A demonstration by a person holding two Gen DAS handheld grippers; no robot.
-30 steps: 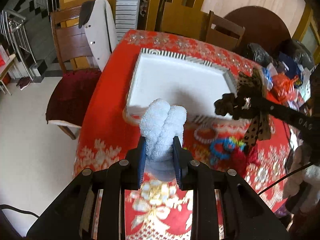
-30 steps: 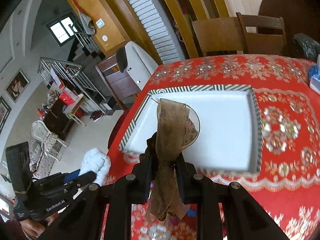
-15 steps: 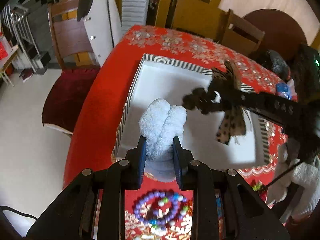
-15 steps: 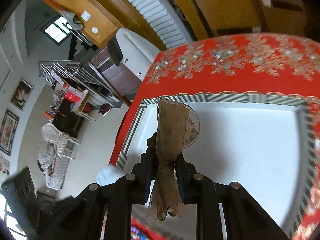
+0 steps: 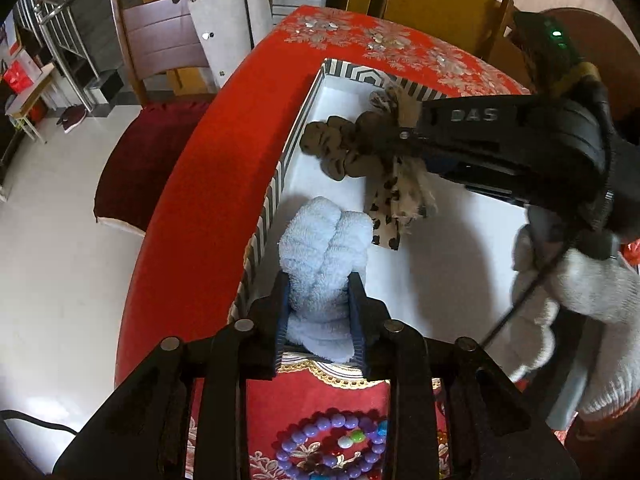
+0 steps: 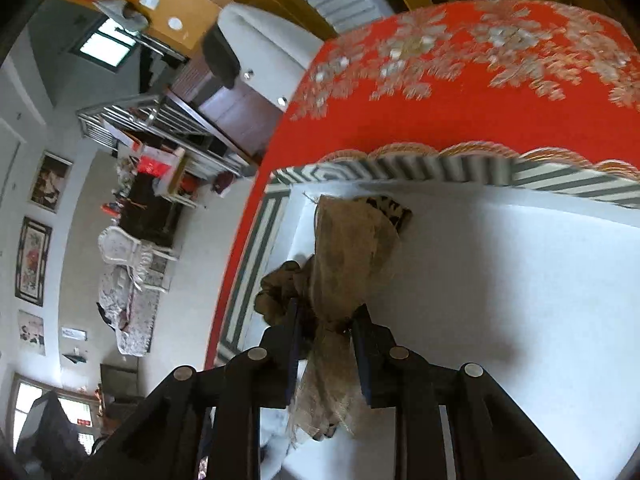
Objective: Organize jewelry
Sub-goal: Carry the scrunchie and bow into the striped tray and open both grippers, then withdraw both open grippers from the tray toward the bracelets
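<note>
Both hand-held grippers (image 5: 320,312) (image 6: 326,336) angled down, jaws just opening

The tray's (image 5: 276,184) white floor lies bare toward its right side and middle. Its left corner region is crowded: the scrunchie (image 5: 352,152) in the right gripper (image 5: 384,140) hangs over it, with the blue scrunchie (image 5: 324,264) just beside the left wall. Beads (image 5: 332,448) occupy the tabletop's (image 5: 192,200) near edge.
</note>
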